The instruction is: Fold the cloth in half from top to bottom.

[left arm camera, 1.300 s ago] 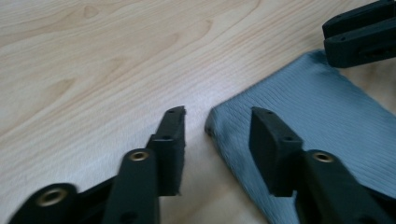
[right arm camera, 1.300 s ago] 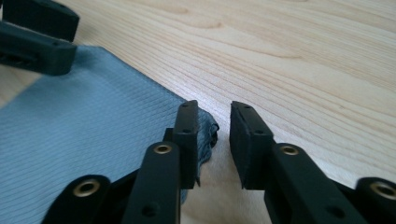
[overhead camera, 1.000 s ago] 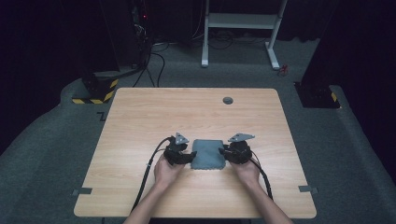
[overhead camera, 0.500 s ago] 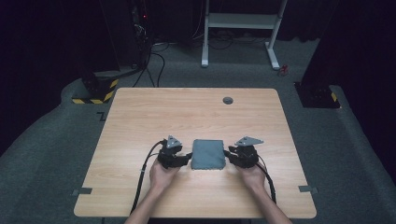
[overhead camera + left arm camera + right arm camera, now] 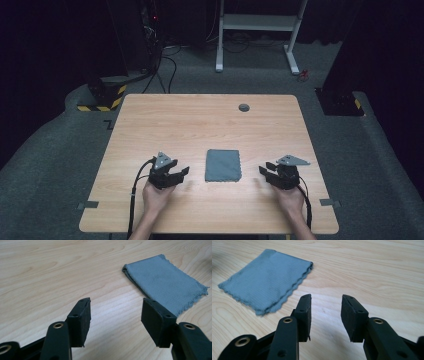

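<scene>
Grey cloth (image 5: 223, 165) lies folded flat on the worktop (image 5: 200, 120), a neat rectangle with frayed edges, between both tongs. Left tongs (image 5: 183, 171) and right tongs (image 5: 263, 170), jaws just opening, stand apart and empty, clear of it.

Between my hands: the folded cloth (image 5: 223, 165) lies flat on the worktop (image 5: 200, 125); it is low, so I can pass over it.
Left side: bare wood lies between my left hand-held gripper (image 5: 181, 173) and the cloth; nothing sits between its jaws, which have just been opening.
Right side: a like gap of bare wood lies between my right hand-held gripper (image 5: 265, 172) and the cloth; its jaws have just been opening too, with nothing between them.
Far half: open wood, save a small dark disc (image 5: 244, 107) near the far edge.
Near edge: my own forearms and the trailing cables (image 5: 134, 195) take up room.
</scene>
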`<state>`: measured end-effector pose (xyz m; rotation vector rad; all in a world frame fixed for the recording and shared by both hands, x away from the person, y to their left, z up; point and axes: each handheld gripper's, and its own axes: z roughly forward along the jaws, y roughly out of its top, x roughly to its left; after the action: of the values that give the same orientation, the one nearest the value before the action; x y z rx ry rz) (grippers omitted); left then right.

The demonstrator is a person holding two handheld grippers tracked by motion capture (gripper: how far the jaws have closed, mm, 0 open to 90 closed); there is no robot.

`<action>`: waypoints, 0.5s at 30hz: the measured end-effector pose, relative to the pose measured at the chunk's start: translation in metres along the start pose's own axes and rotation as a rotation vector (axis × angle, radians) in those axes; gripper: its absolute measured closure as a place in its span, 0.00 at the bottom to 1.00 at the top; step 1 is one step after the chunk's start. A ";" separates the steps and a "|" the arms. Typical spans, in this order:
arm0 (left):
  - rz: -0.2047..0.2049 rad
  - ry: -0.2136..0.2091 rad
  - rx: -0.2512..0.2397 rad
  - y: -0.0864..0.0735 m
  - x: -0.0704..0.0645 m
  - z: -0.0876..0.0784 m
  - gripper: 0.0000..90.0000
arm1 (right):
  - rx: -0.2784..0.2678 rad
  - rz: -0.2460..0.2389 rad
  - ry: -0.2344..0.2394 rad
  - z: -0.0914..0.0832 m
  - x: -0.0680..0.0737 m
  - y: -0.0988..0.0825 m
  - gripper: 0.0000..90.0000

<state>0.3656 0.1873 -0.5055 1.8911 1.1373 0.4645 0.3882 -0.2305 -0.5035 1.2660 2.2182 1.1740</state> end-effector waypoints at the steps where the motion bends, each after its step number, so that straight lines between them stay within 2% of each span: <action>1: -0.006 -0.001 0.000 -0.002 0.001 -0.002 0.46 | -0.002 0.010 -0.001 -0.003 -0.002 -0.002 0.67; 6: -0.022 0.011 -0.013 -0.011 0.005 -0.011 0.46 | -0.013 0.016 -0.005 -0.011 -0.004 -0.008 0.67; 15: -0.041 0.039 0.019 -0.023 0.013 -0.018 0.44 | 0.009 0.008 -0.036 -0.016 -0.005 -0.016 0.64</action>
<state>0.3481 0.2125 -0.5155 1.8787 1.2076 0.4712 0.3721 -0.2464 -0.5073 1.2902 2.1969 1.1363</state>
